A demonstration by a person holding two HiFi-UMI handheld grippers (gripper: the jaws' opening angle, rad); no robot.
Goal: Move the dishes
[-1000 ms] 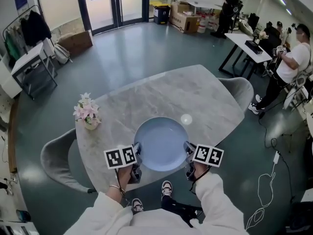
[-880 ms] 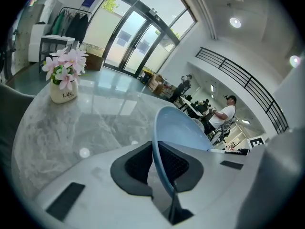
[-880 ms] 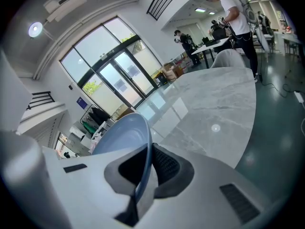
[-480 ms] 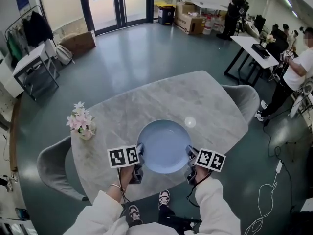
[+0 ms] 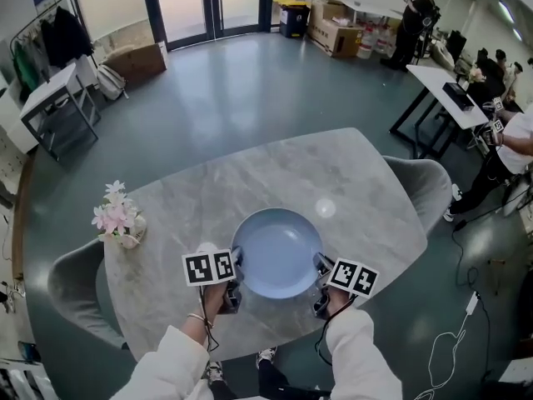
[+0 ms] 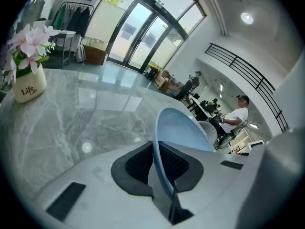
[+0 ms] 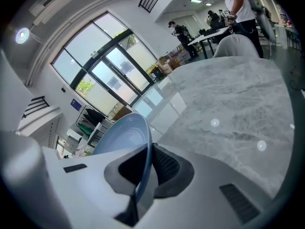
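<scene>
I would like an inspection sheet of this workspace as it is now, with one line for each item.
Surface: grey marble table, lamp reflections on it.
Job's things: one blue plate over the near edge; whether it touches the table cannot be told.
Clutter: flower pot at the table's left edge.
Grippers: left gripper shut on the plate's left rim; right gripper shut on its right rim.
Cables: white cable on the floor, right.
Surroundings: left chair, right chair, glass doors, people at desks.
</scene>
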